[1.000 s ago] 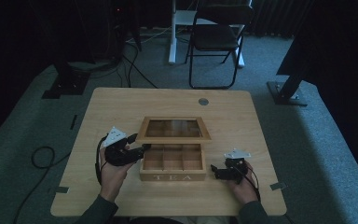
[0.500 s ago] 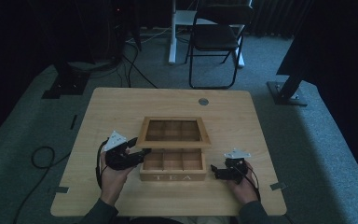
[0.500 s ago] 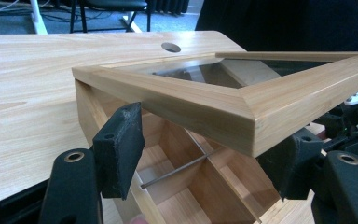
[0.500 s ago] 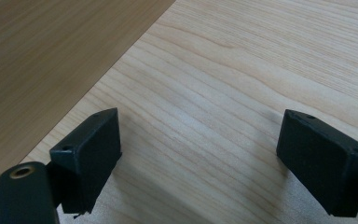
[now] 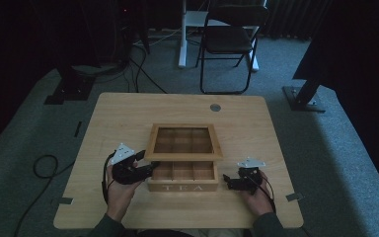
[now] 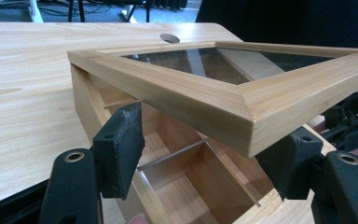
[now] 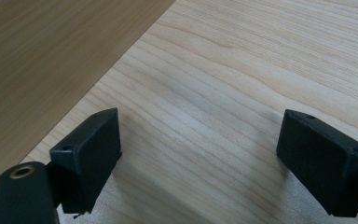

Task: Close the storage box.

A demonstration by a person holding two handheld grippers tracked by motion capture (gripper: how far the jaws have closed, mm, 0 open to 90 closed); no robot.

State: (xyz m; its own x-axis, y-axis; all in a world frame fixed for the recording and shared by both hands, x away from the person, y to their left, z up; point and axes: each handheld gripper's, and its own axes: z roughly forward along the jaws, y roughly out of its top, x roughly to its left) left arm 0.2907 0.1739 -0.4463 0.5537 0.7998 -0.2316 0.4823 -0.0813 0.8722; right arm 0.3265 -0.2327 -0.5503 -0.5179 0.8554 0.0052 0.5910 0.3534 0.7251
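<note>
Trouble, as I judged it, sat on the left side first. My left tongs point(image 5: 145, 170) were spread wide, one pad point(image 6: 119, 144) just outside the wooden tea box point(image 5: 182, 185) and the other under the corner of its glass-paned lid point(image 6: 242, 102), gripping nothing. That lid stood part-way raised over the bare compartments, and I could not tell what held it there. If it merely rested on my pad, a small slip could have let it drop shut, or the frame could have skidded off the smooth pad. Pushing up at one corner might also have twisted the lid or dragged the box along the surface point(image 5: 128, 113). My right tongs point(image 5: 229, 183) lay just beside the box's right end, apart and empty over bare wood, so nothing braced the box against sliding.
</note>
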